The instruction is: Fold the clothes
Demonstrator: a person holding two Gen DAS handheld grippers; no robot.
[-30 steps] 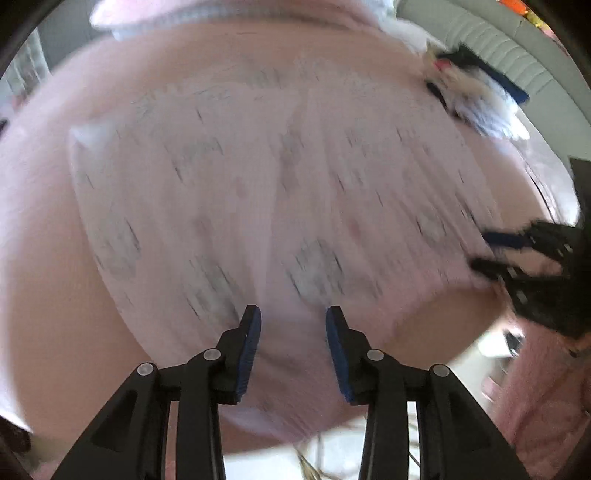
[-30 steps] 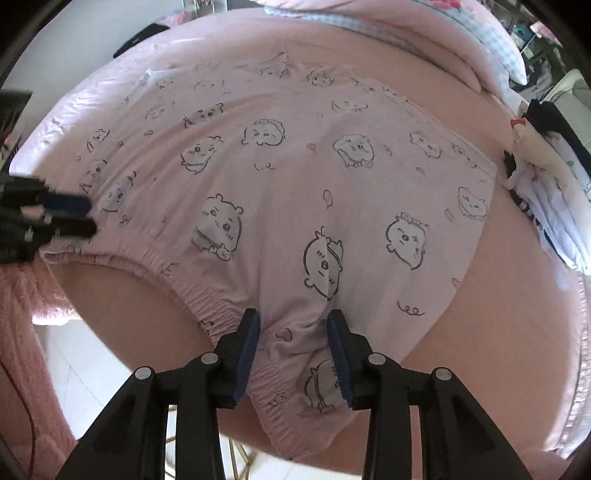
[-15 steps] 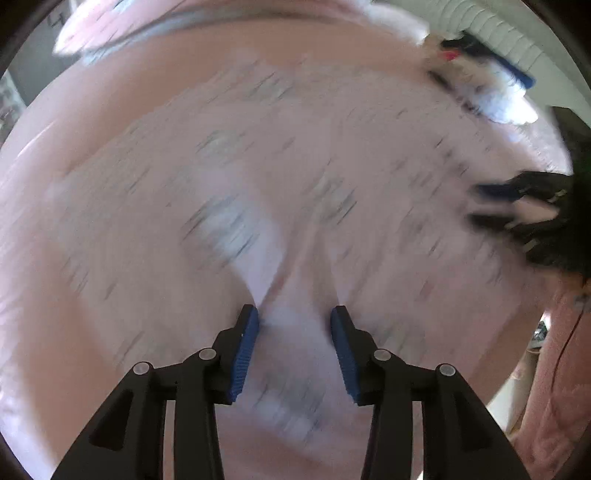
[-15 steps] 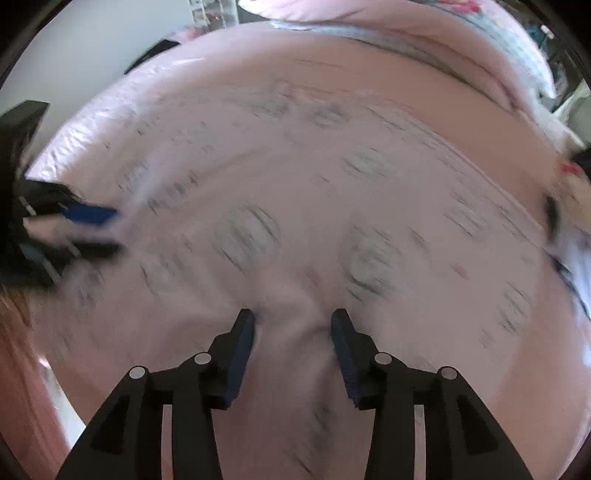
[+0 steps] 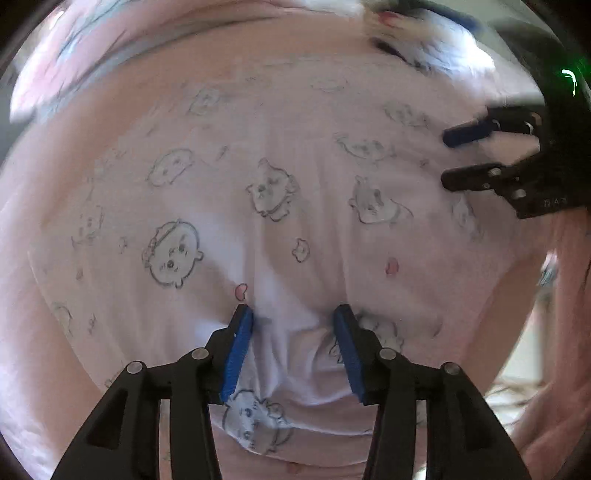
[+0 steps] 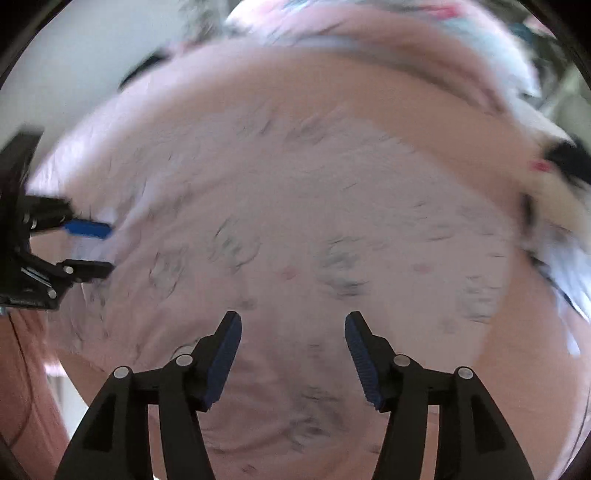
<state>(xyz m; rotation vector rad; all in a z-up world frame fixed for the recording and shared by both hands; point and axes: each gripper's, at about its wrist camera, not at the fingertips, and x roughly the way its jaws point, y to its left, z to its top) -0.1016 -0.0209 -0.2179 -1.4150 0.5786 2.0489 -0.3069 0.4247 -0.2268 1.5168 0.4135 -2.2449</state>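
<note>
Pale pink shorts (image 5: 280,192) printed with cartoon faces lie spread on a pink bed (image 5: 33,332). My left gripper (image 5: 293,314) is open, its blue pads straddling a bunched fold of the shorts near their near edge. My right gripper (image 6: 293,321) is open over the same shorts (image 6: 295,229), which are blurred in the right wrist view. The right gripper also shows at the right of the left wrist view (image 5: 448,158), open at the shorts' right edge. The left gripper shows at the left of the right wrist view (image 6: 107,251).
A pile of white and dark clothes (image 5: 424,40) lies at the back right of the bed, also seen in the right wrist view (image 6: 557,192). A pink and blue quilt (image 6: 369,26) lies along the back. Light floor (image 5: 528,354) shows beyond the bed's near right edge.
Both grippers have moved forward and down onto the shorts. The fabric now bunches between the left pads. The right jaws have opened wider.
</note>
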